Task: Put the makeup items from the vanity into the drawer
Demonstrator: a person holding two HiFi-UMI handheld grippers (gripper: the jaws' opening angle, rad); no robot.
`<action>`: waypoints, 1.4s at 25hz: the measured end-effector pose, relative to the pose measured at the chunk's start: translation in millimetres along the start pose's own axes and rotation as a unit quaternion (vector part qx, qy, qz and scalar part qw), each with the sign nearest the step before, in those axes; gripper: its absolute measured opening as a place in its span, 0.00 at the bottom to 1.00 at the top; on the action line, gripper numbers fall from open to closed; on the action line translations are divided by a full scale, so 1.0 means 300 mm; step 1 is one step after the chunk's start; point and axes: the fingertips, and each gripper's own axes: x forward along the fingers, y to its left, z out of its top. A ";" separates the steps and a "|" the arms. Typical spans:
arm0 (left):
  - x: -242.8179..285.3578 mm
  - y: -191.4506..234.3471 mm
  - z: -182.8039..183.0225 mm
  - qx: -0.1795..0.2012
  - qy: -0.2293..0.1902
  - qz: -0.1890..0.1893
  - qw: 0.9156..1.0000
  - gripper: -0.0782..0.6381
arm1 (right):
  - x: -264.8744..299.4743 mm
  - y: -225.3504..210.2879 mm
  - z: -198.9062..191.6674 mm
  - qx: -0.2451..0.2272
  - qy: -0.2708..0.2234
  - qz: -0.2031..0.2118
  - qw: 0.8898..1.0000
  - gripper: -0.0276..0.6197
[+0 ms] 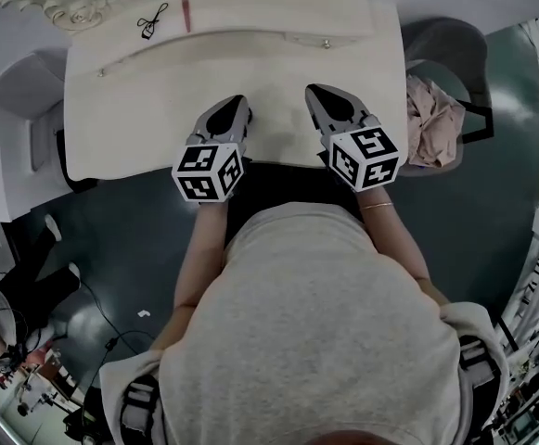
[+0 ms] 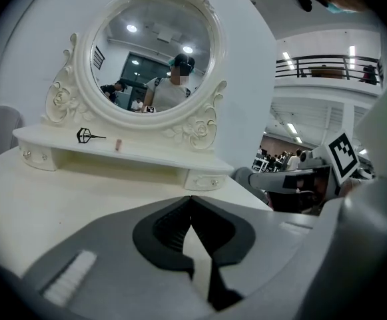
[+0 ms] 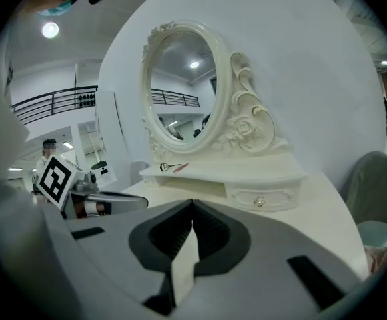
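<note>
A black eyelash curler (image 1: 151,19) and a slim pink stick (image 1: 186,14) lie on the raised shelf at the back of the cream vanity (image 1: 139,119). Both also show in the left gripper view, curler (image 2: 88,136) and stick (image 2: 118,145), and in the right gripper view, curler (image 3: 168,168) and stick (image 3: 181,167). A small drawer with a knob (image 3: 260,203) sits under the shelf's right end. My left gripper (image 1: 239,100) and right gripper (image 1: 311,89) hover side by side over the vanity's near part, both shut and empty, well short of the shelf.
An oval mirror (image 2: 152,52) in a carved frame rises behind the shelf. Another small drawer (image 2: 33,156) sits under the shelf's left end. A chair with pink cloth (image 1: 433,119) stands right of the vanity, and a grey seat (image 1: 23,86) stands to its left.
</note>
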 end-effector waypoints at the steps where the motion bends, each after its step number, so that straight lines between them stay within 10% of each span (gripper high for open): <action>1: -0.004 0.012 -0.009 -0.003 0.004 0.003 1.000 0.12 | 0.005 0.005 -0.010 0.002 0.005 0.001 1.000 0.05; 15: -0.050 0.085 -0.158 0.022 0.084 0.000 0.996 0.13 | 0.038 0.028 -0.090 0.022 0.042 -0.019 0.999 0.05; 24: -0.018 0.084 -0.312 0.036 0.167 -0.024 0.985 0.47 | 0.052 0.018 -0.150 0.033 0.064 -0.026 0.997 0.05; 35: 0.068 0.083 -0.347 0.099 0.203 -0.048 0.973 0.49 | 0.049 -0.011 -0.200 0.045 0.078 -0.044 0.995 0.05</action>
